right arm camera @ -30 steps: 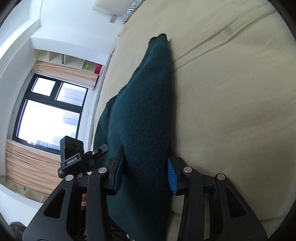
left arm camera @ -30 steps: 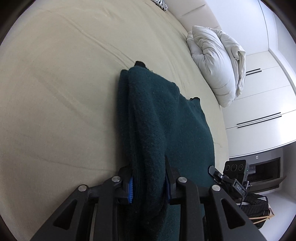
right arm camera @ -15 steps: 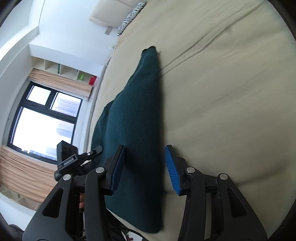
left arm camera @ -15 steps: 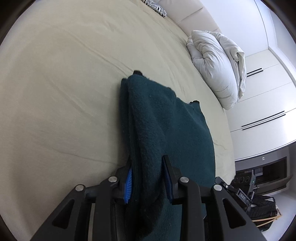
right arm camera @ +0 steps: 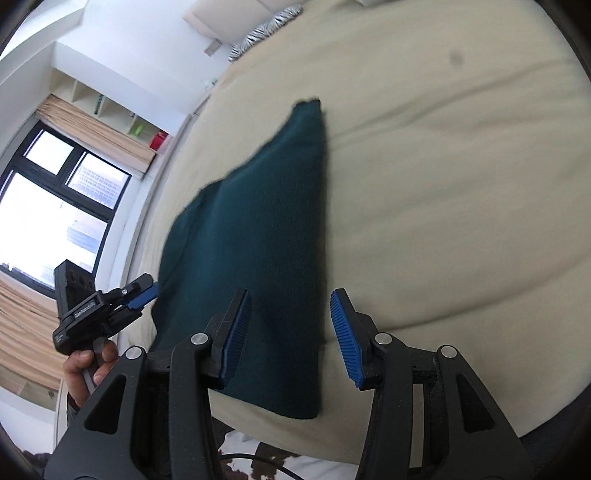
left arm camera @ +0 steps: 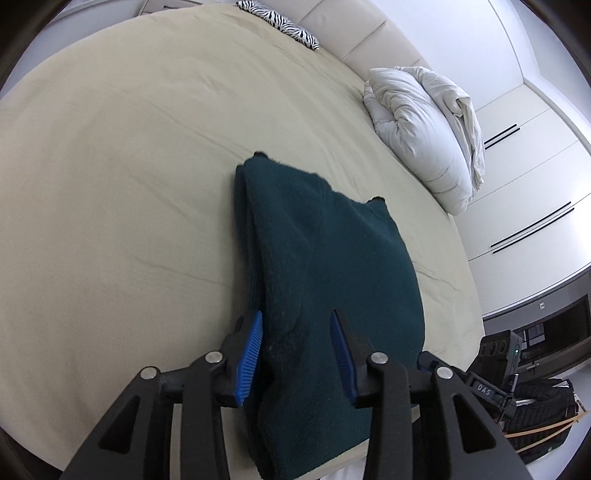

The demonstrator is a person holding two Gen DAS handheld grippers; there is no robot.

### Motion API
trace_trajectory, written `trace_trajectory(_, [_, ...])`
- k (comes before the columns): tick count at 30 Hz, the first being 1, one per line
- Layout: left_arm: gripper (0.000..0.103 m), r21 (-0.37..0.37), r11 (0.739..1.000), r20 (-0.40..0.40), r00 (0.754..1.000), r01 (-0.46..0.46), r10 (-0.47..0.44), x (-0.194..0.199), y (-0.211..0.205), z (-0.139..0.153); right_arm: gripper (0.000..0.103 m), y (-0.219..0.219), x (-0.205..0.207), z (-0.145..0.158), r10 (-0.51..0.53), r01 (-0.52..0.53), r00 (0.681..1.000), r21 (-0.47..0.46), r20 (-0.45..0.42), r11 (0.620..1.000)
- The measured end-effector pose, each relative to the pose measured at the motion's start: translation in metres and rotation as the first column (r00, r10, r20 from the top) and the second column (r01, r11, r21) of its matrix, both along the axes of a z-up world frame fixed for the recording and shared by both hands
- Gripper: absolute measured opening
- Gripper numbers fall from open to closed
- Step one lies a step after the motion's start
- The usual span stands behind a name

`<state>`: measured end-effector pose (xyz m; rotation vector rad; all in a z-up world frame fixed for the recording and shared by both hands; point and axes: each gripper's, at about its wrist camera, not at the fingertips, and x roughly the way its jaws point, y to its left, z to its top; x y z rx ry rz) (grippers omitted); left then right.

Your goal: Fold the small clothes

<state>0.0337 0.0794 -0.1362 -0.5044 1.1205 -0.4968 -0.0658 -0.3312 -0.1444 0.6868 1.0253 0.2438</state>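
A dark green knitted garment [left arm camera: 325, 280] lies folded in a long strip on the beige bed [left arm camera: 110, 184], its near end at the bed's front edge. My left gripper [left arm camera: 297, 347] hovers over that near end with its jaws opening; the thick folded edge sits between the blue pads [left arm camera: 253, 347], which no longer press it. In the right wrist view the garment [right arm camera: 266, 229] lies flat, and my right gripper [right arm camera: 291, 332] stands open just above its right edge, pads clear of the cloth. The left gripper [right arm camera: 142, 291] shows there too, held by a hand [right arm camera: 88, 365].
A bunched white duvet [left arm camera: 424, 133] lies at the bed's far right and a zebra-print pillow [left arm camera: 280, 22] by the headboard. White wardrobe doors [left arm camera: 535, 166] stand to the right, and a black bag [left arm camera: 535, 417] sits on the floor. A window [right arm camera: 55, 206] is on the left.
Both grippers let go of the green garment and lifted away from it. The right jaws spread first, then the left. The cloth settled flat on the bed.
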Motion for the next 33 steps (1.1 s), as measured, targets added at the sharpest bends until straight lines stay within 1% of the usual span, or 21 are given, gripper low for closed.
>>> trace_trajectory(4, [0.04, 0.014, 1.0, -0.006, 1.0, 0.015, -0.015, 0.0, -0.004, -0.006, 0.044, 0.013, -0.003, -0.016, 0.031, -0.031, 0.999, 0.001, -0.017, 1.0])
trace_trajectory(10, [0.04, 0.01, 1.0, 0.011, 1.0, 0.006, -0.006, -0.005, 0.004, -0.003, 0.041, 0.019, -0.006, -0.017, 0.064, -0.065, 0.998, -0.048, -0.022, 0.997])
trace_trajectory(12, [0.04, 0.054, 0.998, 0.062, 0.998, -0.013, 0.01, -0.012, 0.008, 0.007, 0.041, 0.017, -0.012, -0.011, 0.064, -0.066, 0.998, -0.083, -0.026, 0.994])
trace_trajectory(14, [0.04, 0.105, 0.994, 0.13, 0.991, -0.028, 0.014, -0.02, 0.01, 0.021, 0.042, 0.018, -0.015, -0.003, 0.064, -0.068, 0.998, -0.164, -0.027, 0.984])
trace_trajectory(15, [0.042, 0.133, 0.99, 0.171, 0.985, -0.041, 0.017, -0.025, 0.01, 0.03, 0.043, 0.018, -0.016, 0.001, 0.063, -0.067, 0.998, -0.198, -0.027, 0.978])
trace_trajectory(16, [0.05, 0.171, 0.983, 0.223, 0.975, -0.06, 0.021, -0.03, 0.009, 0.04, 0.043, 0.018, -0.02, 0.01, 0.053, -0.057, 0.998, -0.255, -0.023, 0.965])
trace_trajectory(17, [0.055, 0.223, 0.971, 0.296, 0.955, -0.09, 0.021, -0.039, 0.007, 0.054, 0.043, 0.019, -0.022, 0.017, 0.043, -0.045, 0.999, -0.302, -0.014, 0.952])
trace_trajectory(18, [0.067, 0.269, 0.955, 0.366, 0.93, -0.125, 0.018, -0.046, 0.003, 0.067, 0.043, 0.021, -0.023, 0.025, 0.031, -0.028, 1.0, -0.36, 0.001, 0.933])
trace_trajectory(19, [0.08, 0.314, 0.935, 0.445, 0.895, -0.167, 0.01, -0.056, -0.002, 0.081, 0.043, 0.024, -0.025, 0.034, 0.021, -0.009, 0.999, -0.417, 0.026, 0.909])
trace_trajectory(20, [0.087, 0.345, 0.915, 0.529, 0.849, -0.21, -0.004, -0.068, -0.007, 0.096, 0.043, 0.028, -0.028, 0.049, 0.012, 0.027, 0.997, -0.479, 0.078, 0.877])
trace_trajectory(21, [0.101, 0.356, 0.902, 0.589, 0.808, -0.243, -0.015, -0.078, -0.011, 0.107, 0.043, 0.031, -0.03, 0.057, 0.009, 0.049, 0.994, -0.5, 0.112, 0.864])
trace_trajectory(22, [0.103, 0.358, 0.891, 0.648, 0.761, -0.278, -0.023, -0.089, -0.014, 0.119, 0.044, 0.036, -0.034, 0.073, 0.008, 0.089, 0.984, -0.526, 0.18, 0.846])
trace_trajectory(23, [0.103, 0.355, 0.88, 0.706, 0.707, -0.315, -0.032, -0.101, -0.017, 0.131, 0.052, 0.04, -0.037, 0.084, 0.007, 0.119, 0.974, -0.54, 0.226, 0.833])
trace_trajectory(24, [0.103, 0.354, 0.873, 0.742, 0.669, -0.337, -0.043, -0.108, -0.02, 0.14, 0.06, 0.043, -0.04, 0.095, 0.005, 0.154, 0.961, -0.552, 0.275, 0.82])
trace_trajectory(25, [0.103, 0.356, 0.861, 0.774, 0.631, -0.363, -0.054, -0.117, -0.023, 0.149, 0.077, 0.048, -0.046, 0.108, 0.003, 0.2, 0.941, -0.564, 0.338, 0.802])
trace_trajectory(26, [0.103, 0.361, 0.843, 0.802, 0.595, -0.399, -0.062, -0.124, -0.026, 0.158, 0.087, 0.054, -0.053, 0.123, 0.006, 0.255, 0.91, -0.573, 0.414, 0.779])
trace_trajectory(27, [0.103, 0.361, 0.829, 0.82, 0.569, -0.427, -0.064, -0.129, -0.028, 0.165, 0.09, 0.058, -0.06, 0.132, 0.014, 0.293, 0.884, -0.577, 0.467, 0.762])
trace_trajectory(29, [0.103, 0.336, 0.812, 0.853, 0.52, -0.477, -0.048, -0.14, -0.028, 0.183, 0.103, 0.069, -0.075, 0.155, 0.022, 0.404, 0.813, -0.59, 0.582, 0.7])
trace_trajectory(31, [0.103, 0.302, 0.81, 0.874, 0.486, -0.503, -0.024, -0.149, -0.025, 0.198, 0.103, 0.077, -0.087, 0.172, 0.037, 0.469, 0.76, -0.587, 0.649, 0.66])
trace_trajectory(32, [0.103, 0.292, 0.809, 0.878, 0.478, -0.511, -0.016, -0.153, -0.024, 0.203, 0.103, 0.078, -0.09, 0.179, 0.045, 0.473, 0.751, -0.585, 0.658, 0.658])
trace_trajectory(33, [0.103, 0.291, 0.809, 0.875, 0.484, -0.511, -0.008, -0.155, -0.023, 0.208, 0.103, 0.08, -0.092, 0.185, 0.05, 0.474, 0.746, -0.582, 0.664, 0.66])
